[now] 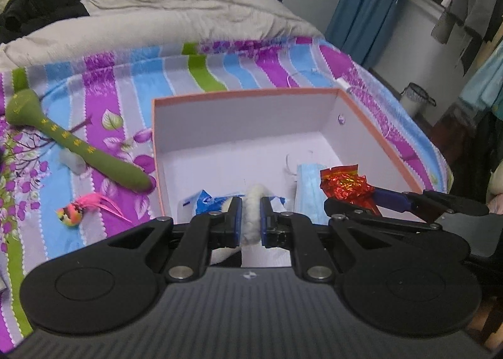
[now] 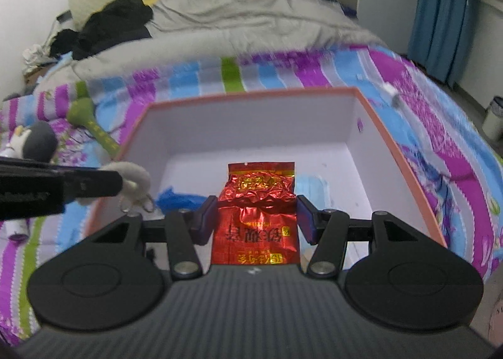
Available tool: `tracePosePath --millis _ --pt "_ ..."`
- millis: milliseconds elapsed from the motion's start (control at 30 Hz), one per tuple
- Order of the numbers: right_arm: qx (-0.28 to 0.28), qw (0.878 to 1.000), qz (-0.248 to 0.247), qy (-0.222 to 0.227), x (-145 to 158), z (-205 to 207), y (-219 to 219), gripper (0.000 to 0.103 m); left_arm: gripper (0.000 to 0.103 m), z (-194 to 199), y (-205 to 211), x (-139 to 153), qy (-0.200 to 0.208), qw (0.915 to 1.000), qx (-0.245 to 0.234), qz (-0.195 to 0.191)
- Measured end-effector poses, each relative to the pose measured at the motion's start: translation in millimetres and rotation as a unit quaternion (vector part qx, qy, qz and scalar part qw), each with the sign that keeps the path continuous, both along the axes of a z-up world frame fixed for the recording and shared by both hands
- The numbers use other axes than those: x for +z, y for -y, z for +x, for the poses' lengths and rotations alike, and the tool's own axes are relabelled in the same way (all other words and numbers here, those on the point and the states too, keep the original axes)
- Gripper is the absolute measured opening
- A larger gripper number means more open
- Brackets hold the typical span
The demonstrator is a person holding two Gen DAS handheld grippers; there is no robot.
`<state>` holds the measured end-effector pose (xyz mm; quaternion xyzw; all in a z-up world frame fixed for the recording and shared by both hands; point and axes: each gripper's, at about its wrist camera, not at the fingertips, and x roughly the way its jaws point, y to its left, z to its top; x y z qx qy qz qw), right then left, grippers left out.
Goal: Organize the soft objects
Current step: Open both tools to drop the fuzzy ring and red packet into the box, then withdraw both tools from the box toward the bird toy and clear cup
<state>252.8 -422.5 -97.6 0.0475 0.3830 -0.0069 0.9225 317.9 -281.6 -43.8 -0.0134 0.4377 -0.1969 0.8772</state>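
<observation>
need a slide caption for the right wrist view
Right tool holds a red foil packet over the open box, while the left tool brings a plush toy alongside.

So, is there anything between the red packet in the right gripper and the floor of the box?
Nothing visible blocks it. The red foil packet hangs over the open box, whose floor below it is mostly bare. A blue face mask and a blue wrapper lie on either side.
</observation>
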Motion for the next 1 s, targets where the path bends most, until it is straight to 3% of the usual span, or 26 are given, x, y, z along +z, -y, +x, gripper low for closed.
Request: tracePosePath --millis 233,300,400,667,1000 --pt "0.002 1.0 0.009 -0.02 -12.2 2.6 6.5 0.057 0.015 2.0 8.5 -9.0 -0.015 0.9999 -0.006 0.006" --pt "0.003 1.0 0.016 -0.024 -12.4 2.8 7.9 0.057 0.03 0.7 9.2 -9.0 -0.013 0.9999 -0.003 0.003" --pt "0.001 0.999 0.031 -0.024 -9.5 0.8 11.0 0.063 0.043 -3.4 6.2 -2.9 -0.002 1.0 0.002 -0.004" --pt "-0.003 0.999 0.037 0.023 19.5 -21.7 8.8 0.067 0.044 -32.6 2.8 31.0 0.059 0.9982 -0.005 0.002" --pt "0.009 0.994 0.04 0.099 59.5 -69.0 -12.3 0.067 0.045 -91.2 -30.9 66.4 0.124 0.992 0.006 -0.023"
